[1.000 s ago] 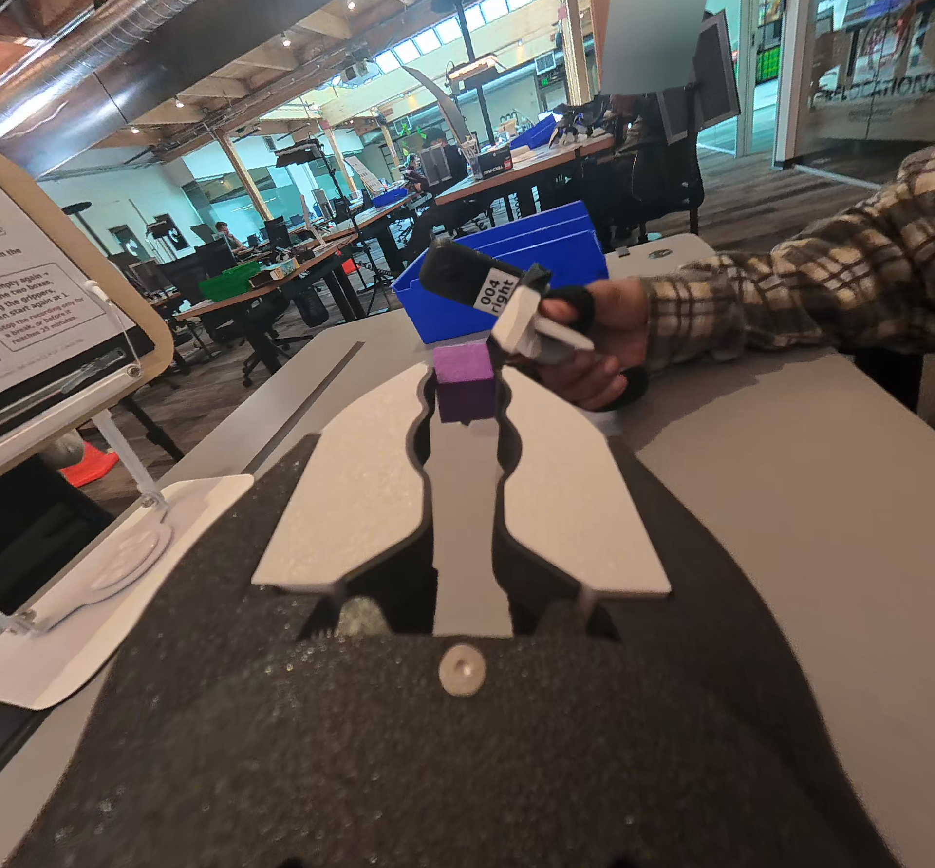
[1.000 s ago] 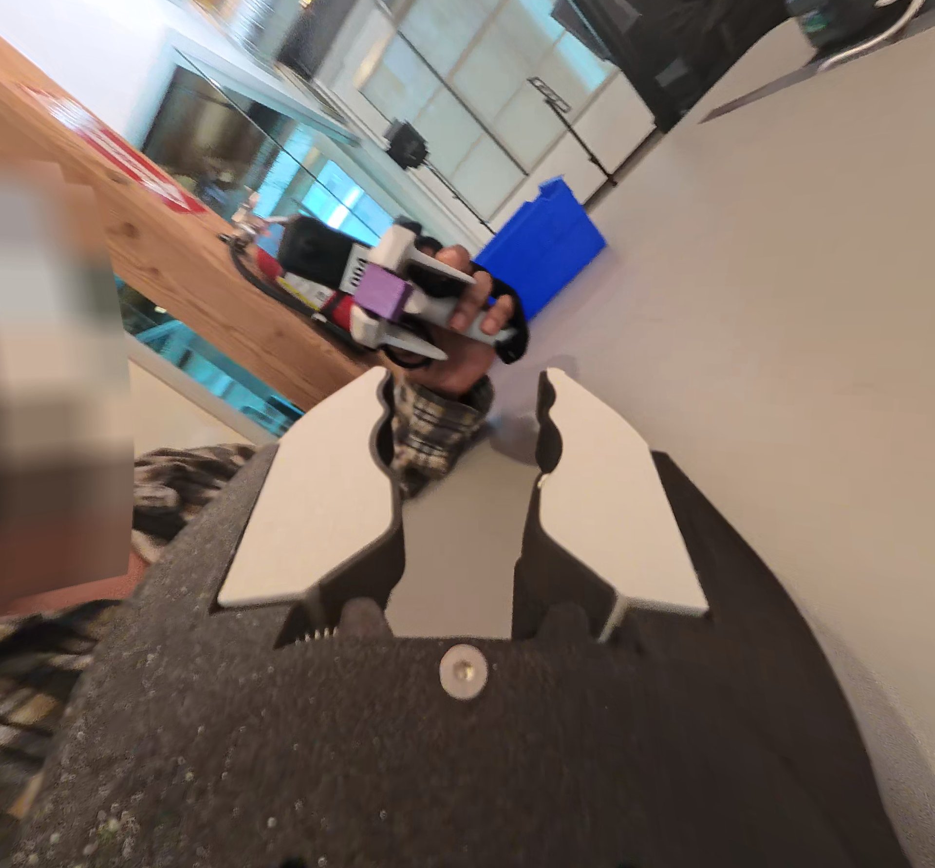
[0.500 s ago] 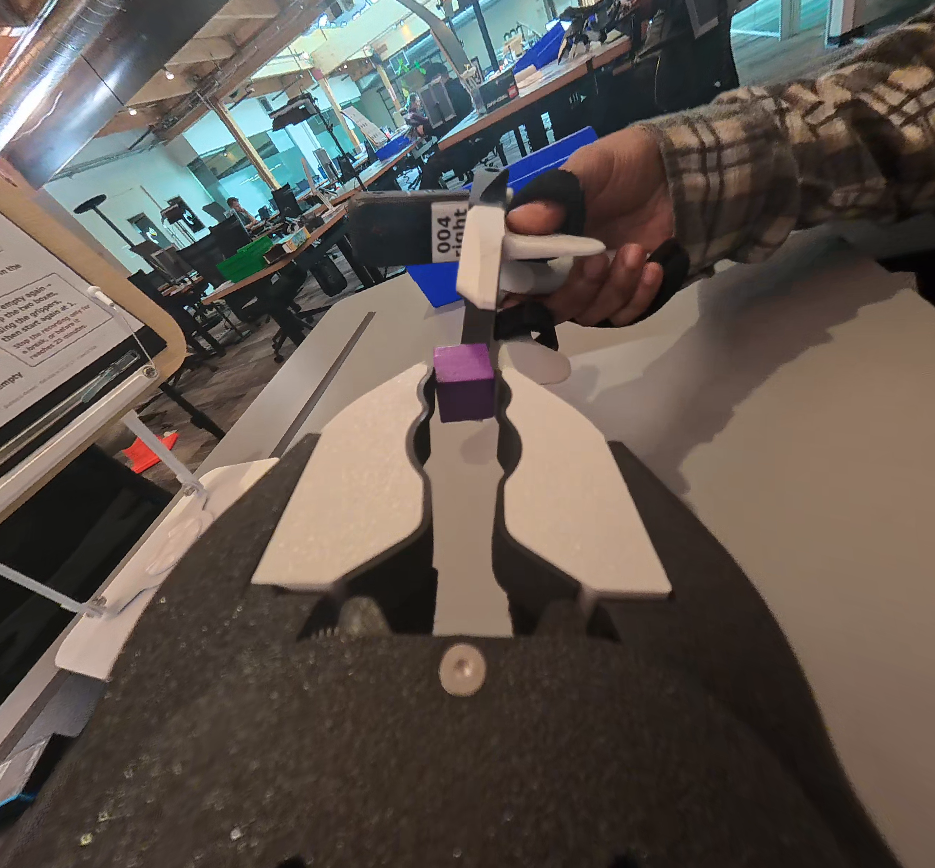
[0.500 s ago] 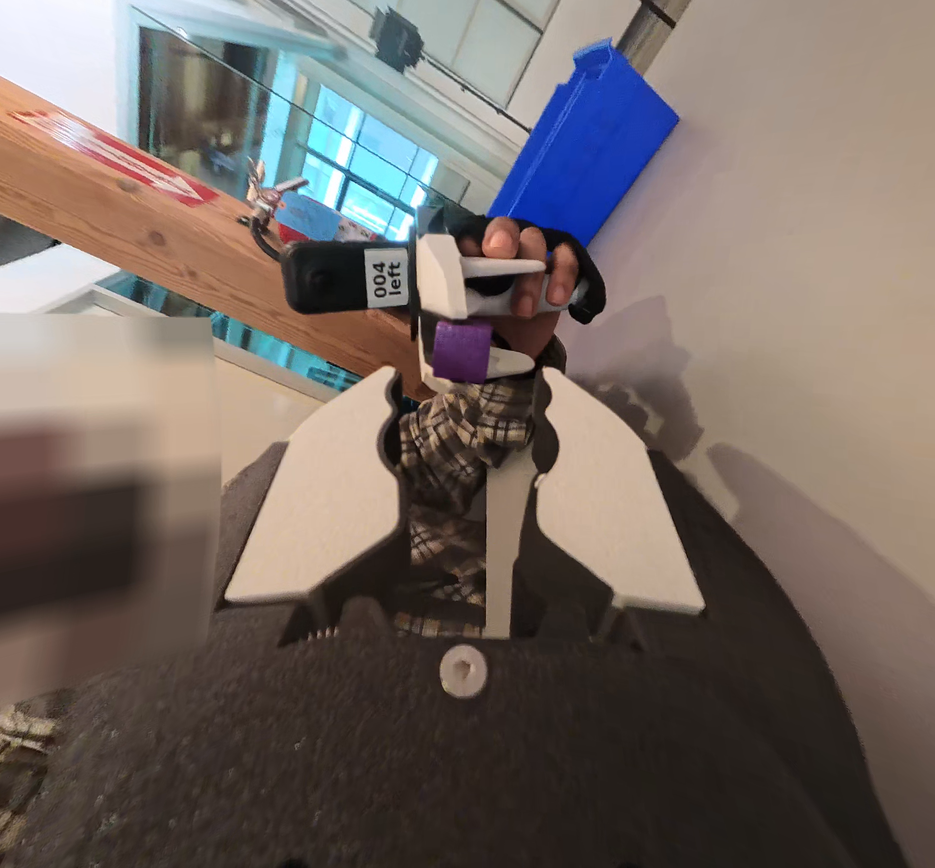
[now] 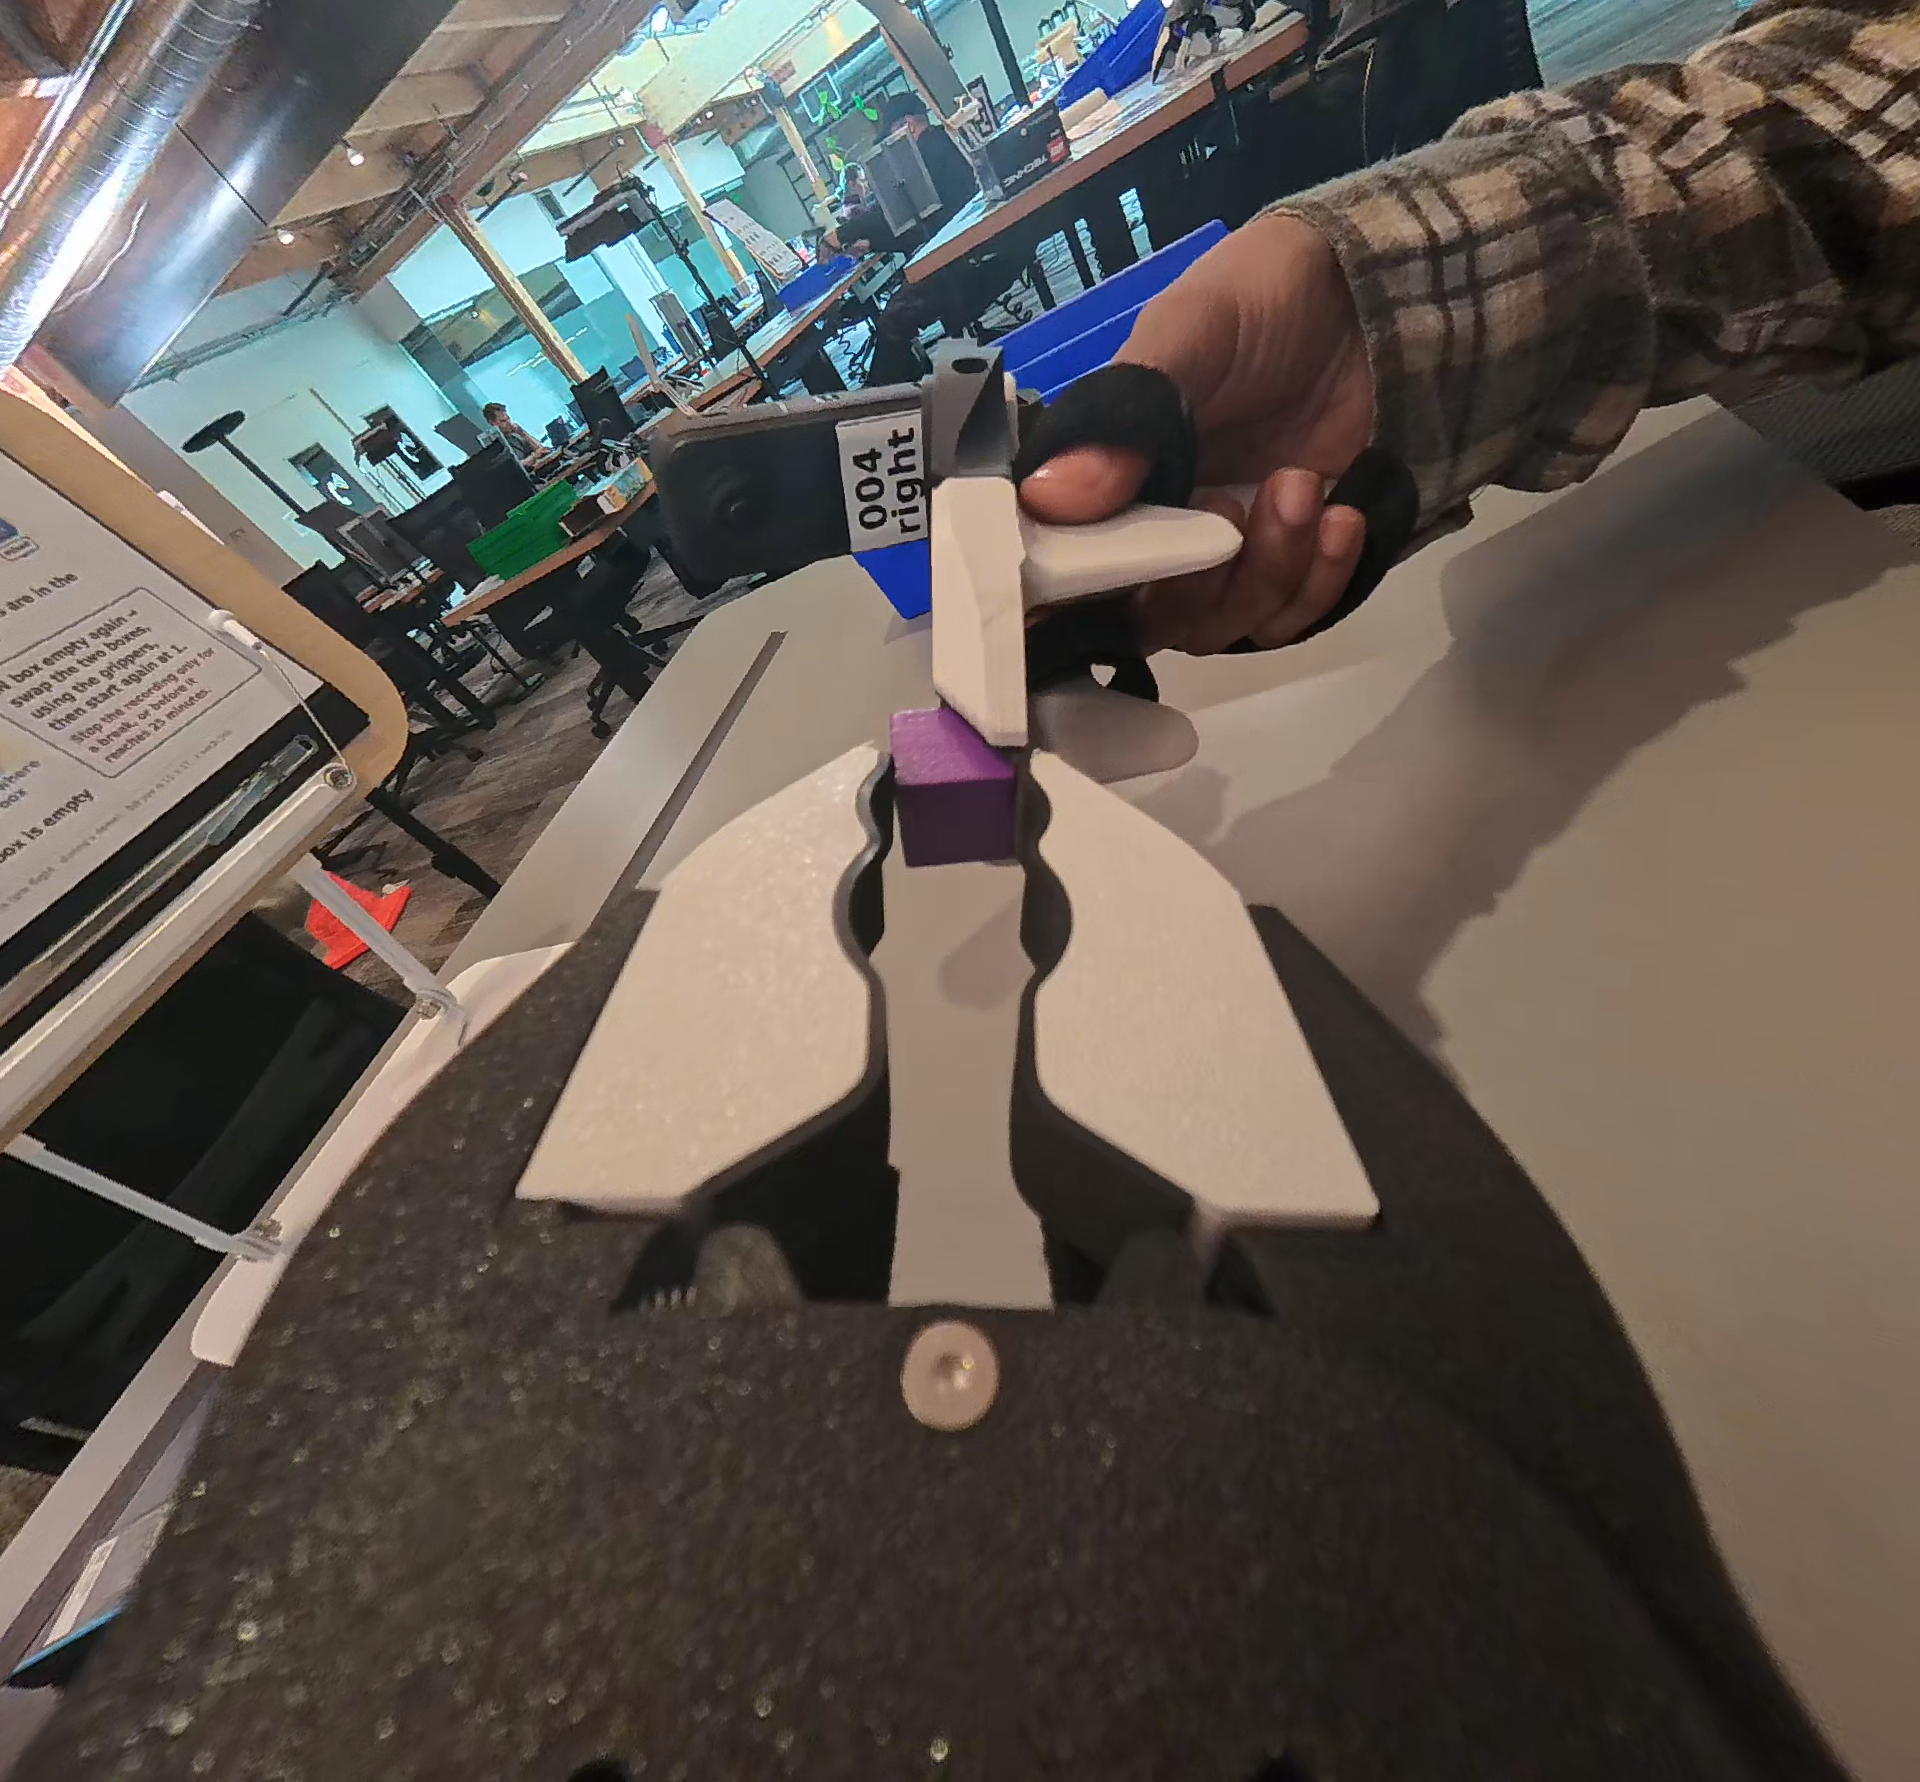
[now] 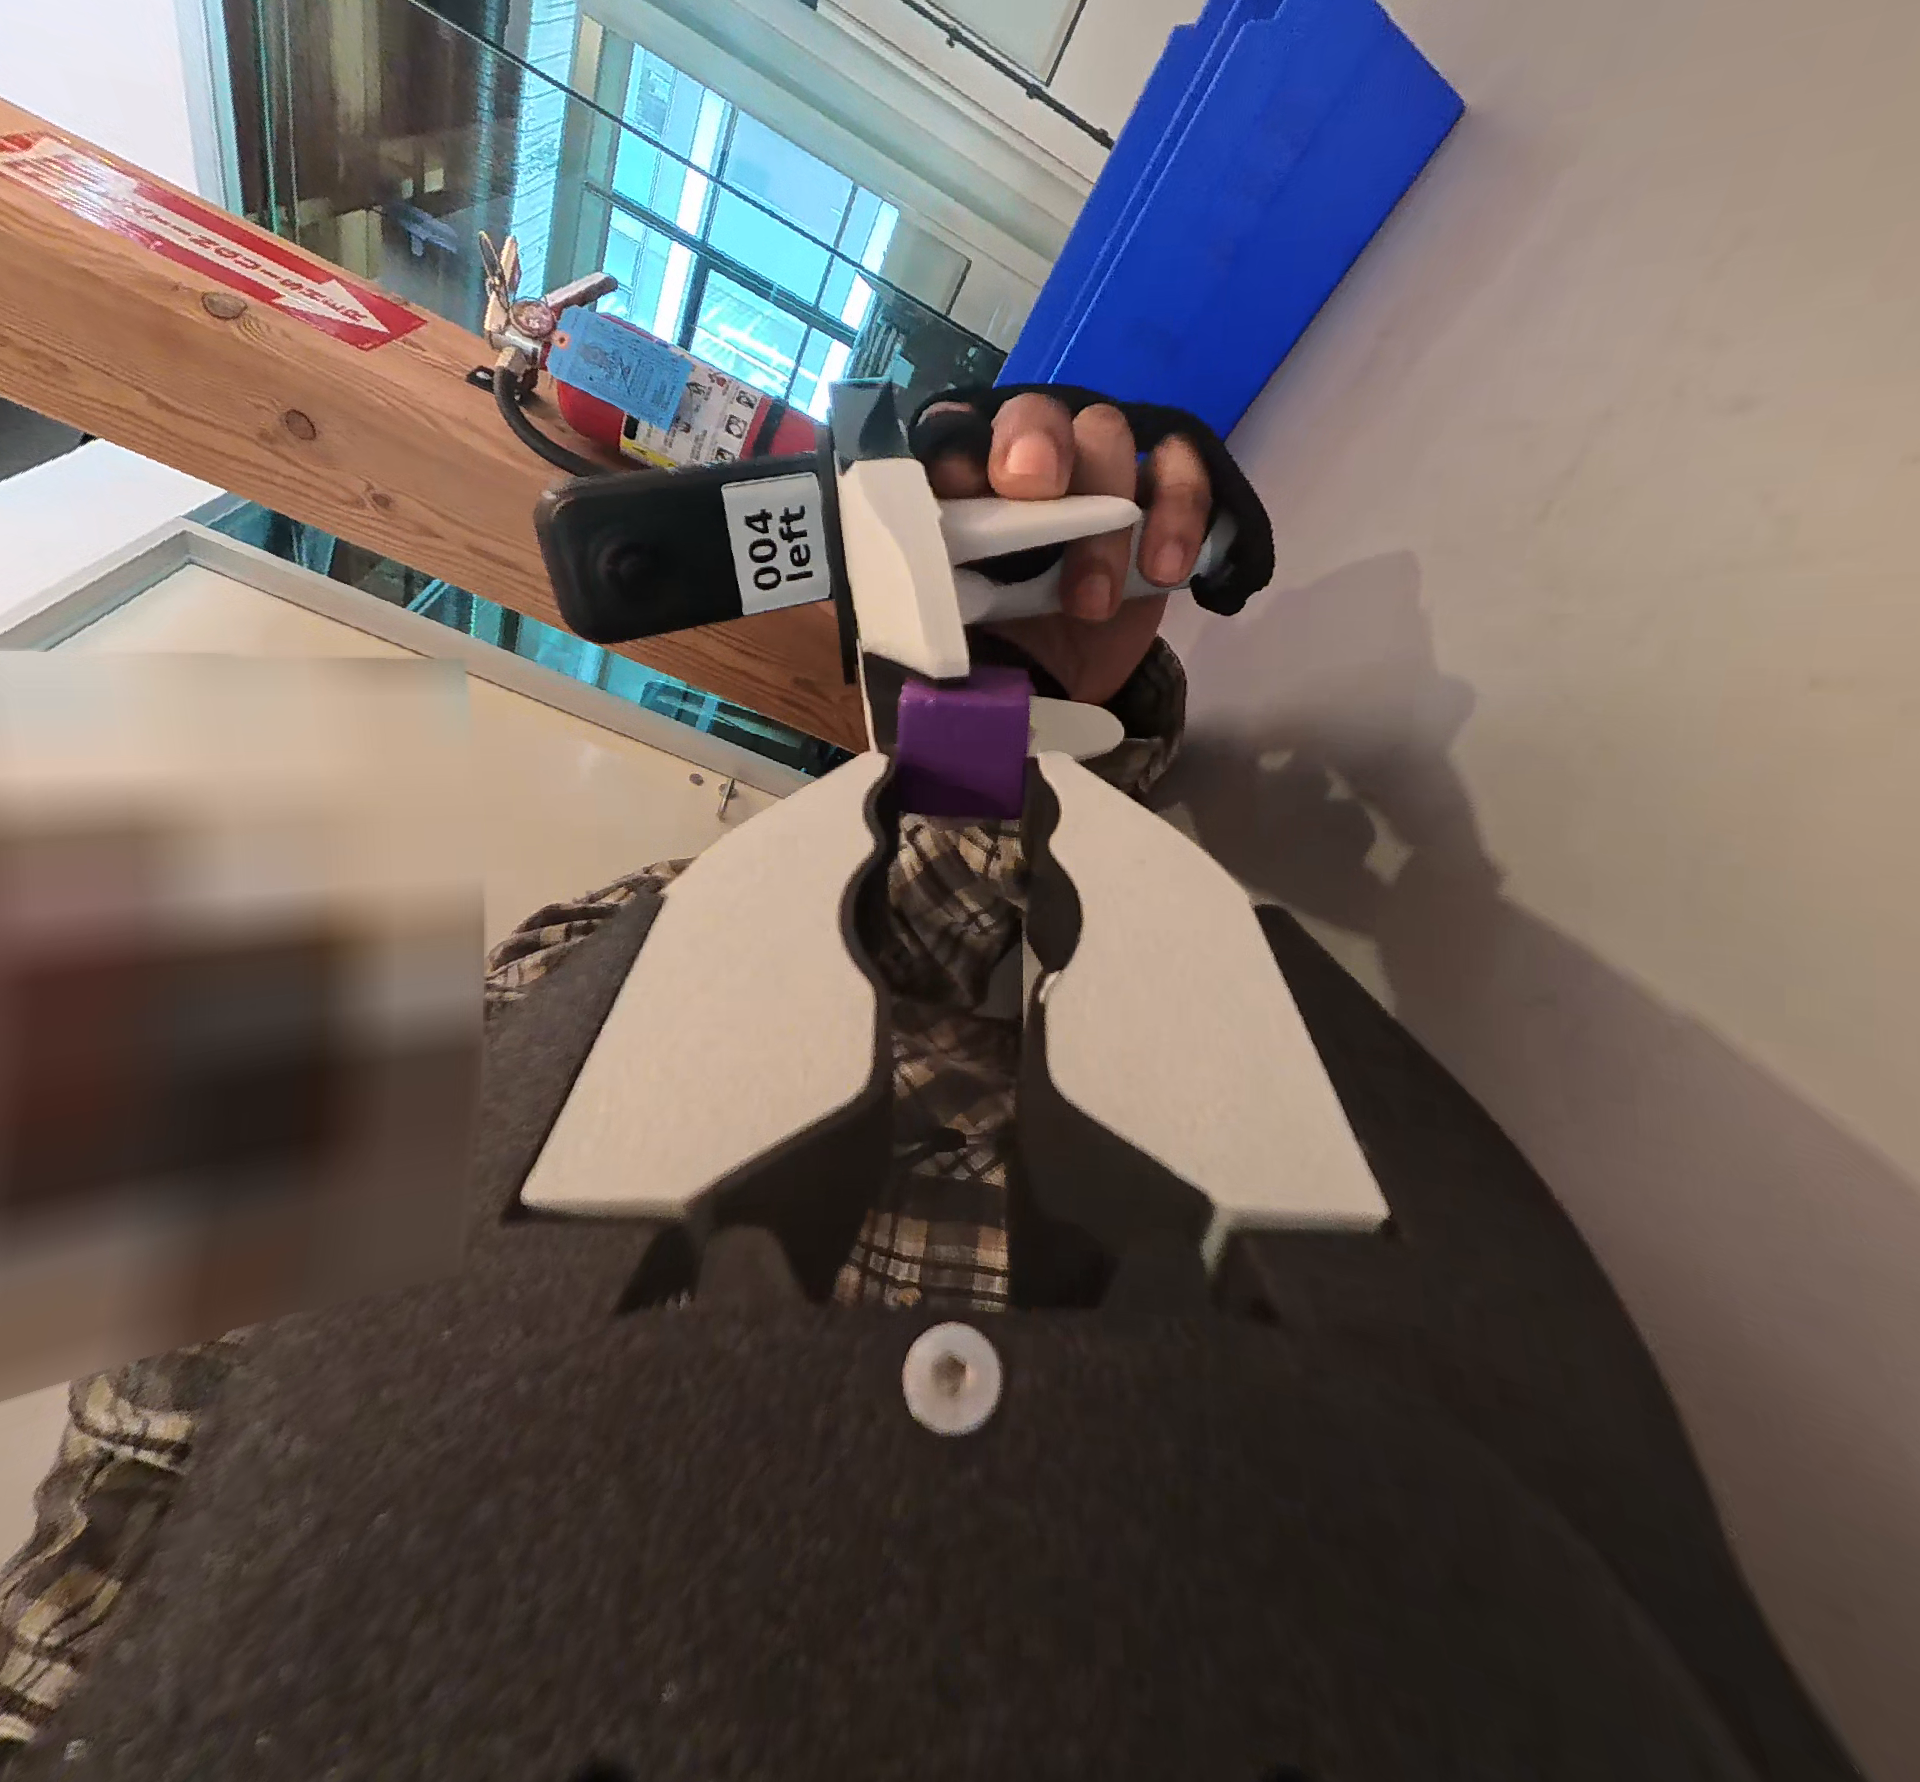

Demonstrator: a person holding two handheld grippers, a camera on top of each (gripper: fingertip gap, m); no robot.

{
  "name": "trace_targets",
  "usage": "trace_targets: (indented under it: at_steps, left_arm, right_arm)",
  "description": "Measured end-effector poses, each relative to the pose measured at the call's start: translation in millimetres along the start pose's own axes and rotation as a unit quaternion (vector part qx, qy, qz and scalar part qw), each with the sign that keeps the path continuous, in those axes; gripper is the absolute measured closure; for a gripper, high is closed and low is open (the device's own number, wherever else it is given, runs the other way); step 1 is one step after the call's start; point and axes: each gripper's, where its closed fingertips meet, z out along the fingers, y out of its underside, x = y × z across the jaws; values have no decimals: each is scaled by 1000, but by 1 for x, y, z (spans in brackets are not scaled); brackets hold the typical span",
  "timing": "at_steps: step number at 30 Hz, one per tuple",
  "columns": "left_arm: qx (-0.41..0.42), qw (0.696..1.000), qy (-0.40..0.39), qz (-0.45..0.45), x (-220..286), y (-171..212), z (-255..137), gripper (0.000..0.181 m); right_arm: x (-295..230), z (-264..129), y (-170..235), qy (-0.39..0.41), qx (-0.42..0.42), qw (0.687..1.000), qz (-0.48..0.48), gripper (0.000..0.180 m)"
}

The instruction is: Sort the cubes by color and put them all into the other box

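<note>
A purple cube (image 5: pixel 951 802) sits between the fingertips of my left gripper (image 5: pixel 954 787), which is shut on it above the grey table (image 5: pixel 1610 953). My right gripper (image 6: pixel 961 776) meets it head-on, turned a quarter turn. Its jaws have narrowed onto the same cube (image 6: pixel 961 745), one on each side. One of its white fingers (image 5: pixel 977 631) lies on top of the cube in the left wrist view. A blue box (image 6: pixel 1247 205) stands on the table behind the grippers, and it also shows in the left wrist view (image 5: pixel 1101 319). Its inside is hidden.
A sign on a wood-framed stand (image 5: pixel 156 693) with a white base (image 5: pixel 343 1161) stands at the table's left edge. A hand and plaid sleeve (image 5: pixel 1610 205) reach in from the right. A fire extinguisher (image 6: pixel 665 402) hangs on a wooden beam behind.
My right gripper has moved in from farther off to the cube, and its jaws have narrowed around it. My left gripper has kept hold of the cube.
</note>
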Motion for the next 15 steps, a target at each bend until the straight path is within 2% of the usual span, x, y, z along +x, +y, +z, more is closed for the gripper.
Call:
trace_targets:
  at_steps: [7,11,15]
  left_arm:
    - [-3,1000,4,-29,-1,2,2,155]
    - [-10,998,-9,-56,-7,5,4,131]
    - [-10,996,-20,-84,-11,6,5,111]
  right_arm:
    - [3,-5,-4,33,-2,999,-23,158]
    - [2,-24,-15,71,20,996,-47,158]
    - [-3,-61,-28,131,42,987,-77,158]
